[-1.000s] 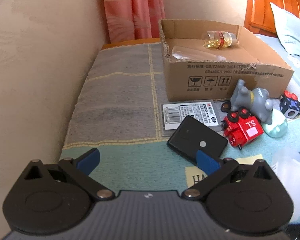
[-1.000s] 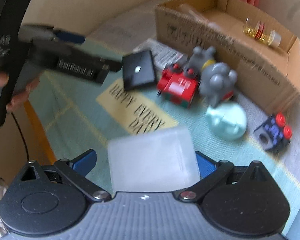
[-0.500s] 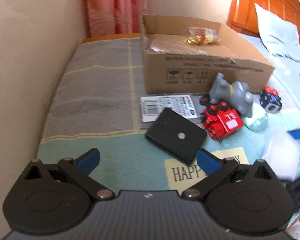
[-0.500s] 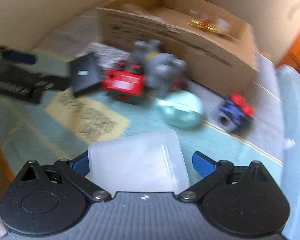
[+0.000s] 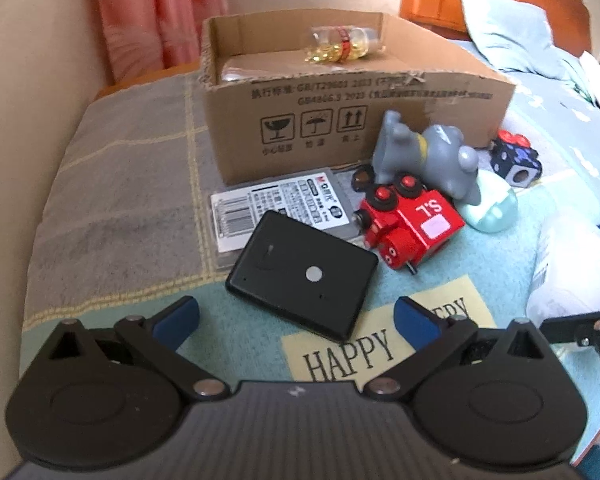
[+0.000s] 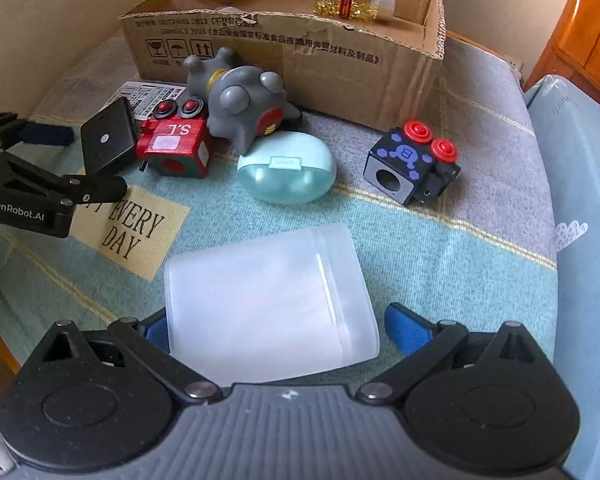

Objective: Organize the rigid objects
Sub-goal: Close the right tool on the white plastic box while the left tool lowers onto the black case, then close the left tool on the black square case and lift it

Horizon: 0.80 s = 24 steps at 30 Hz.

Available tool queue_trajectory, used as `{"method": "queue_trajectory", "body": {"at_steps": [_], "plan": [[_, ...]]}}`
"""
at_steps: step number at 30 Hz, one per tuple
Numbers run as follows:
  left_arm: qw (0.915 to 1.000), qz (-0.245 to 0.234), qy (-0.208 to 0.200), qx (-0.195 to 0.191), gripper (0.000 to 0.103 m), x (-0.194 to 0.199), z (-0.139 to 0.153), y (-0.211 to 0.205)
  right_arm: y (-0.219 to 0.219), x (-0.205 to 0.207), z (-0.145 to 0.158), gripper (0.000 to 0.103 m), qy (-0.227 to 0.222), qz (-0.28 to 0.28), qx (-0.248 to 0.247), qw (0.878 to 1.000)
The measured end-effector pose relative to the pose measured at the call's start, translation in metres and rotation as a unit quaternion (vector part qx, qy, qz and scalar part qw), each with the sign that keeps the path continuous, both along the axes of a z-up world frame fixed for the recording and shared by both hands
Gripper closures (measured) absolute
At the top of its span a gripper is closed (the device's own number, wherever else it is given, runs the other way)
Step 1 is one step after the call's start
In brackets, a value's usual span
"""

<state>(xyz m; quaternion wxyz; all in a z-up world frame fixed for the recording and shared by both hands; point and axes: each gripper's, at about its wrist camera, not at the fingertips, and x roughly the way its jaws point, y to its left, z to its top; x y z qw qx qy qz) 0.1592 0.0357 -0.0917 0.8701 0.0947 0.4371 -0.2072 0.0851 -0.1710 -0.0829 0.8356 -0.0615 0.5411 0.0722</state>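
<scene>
Frosted plastic box (image 6: 270, 304) between the blue fingers of the right gripper (image 6: 276, 326), box lying toward the left finger with a gap at the right, so I cannot tell if it is truly clamped.

Left gripper (image 5: 296, 316) is spread wide and empty, aimed at the black flat device (image 5: 302, 274), probably its next pick. Under both lies a mat (image 6: 440, 240) printed "HAPPY EVERY DAY". Beyond stand the red toy train (image 5: 410, 224) marked "S.L", a grey figure (image 5: 428, 156), a mint case (image 6: 288, 172), a cube (image 6: 410, 164) with "B". Farthest, the cardboard box (image 5: 356, 120), apparently the collecting place, already holds a bottle of yellow capsules (image 5: 344, 44). The other gripper's side reads "GenRobot.AI".
</scene>
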Motion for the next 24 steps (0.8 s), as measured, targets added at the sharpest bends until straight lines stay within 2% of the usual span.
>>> {"method": "queue_trajectory", "body": {"at_steps": [4,7,10,15,19,21,24], "plan": [[0.9996,-0.025,0.009,0.011,0.001,0.008,0.002,-0.004,-0.001,-0.002,-0.002,0.000,-0.005,0.018,-0.004,1.000],[0.9966,-0.075,-0.021,0.029,0.001,0.004,0.006,-0.014,-0.003,-0.005,-0.003,0.000,-0.007,0.029,-0.001,1.000],[0.9927,-0.111,-0.029,0.037,0.001,0.005,0.005,-0.022,-0.004,-0.005,-0.003,0.000,-0.007,0.036,-0.001,0.999],[0.9919,-0.124,-0.014,0.025,0.004,0.007,0.009,-0.022,-0.006,-0.007,-0.003,0.000,-0.010,0.043,0.001,0.999],[0.9903,-0.137,0.001,0.022,0.013,0.000,0.011,-0.021,-0.007,-0.015,-0.001,0.000,-0.013,0.045,0.001,0.999],[0.9923,-0.122,0.005,0.025,0.014,0.000,0.009,-0.022,-0.006,-0.017,-0.001,0.000,-0.015,0.044,0.001,0.999],[0.9936,-0.112,0.006,0.013,0.022,-0.001,0.010,-0.022,-0.006,-0.019,-0.001,0.000,-0.016,0.044,0.001,0.999]]}}
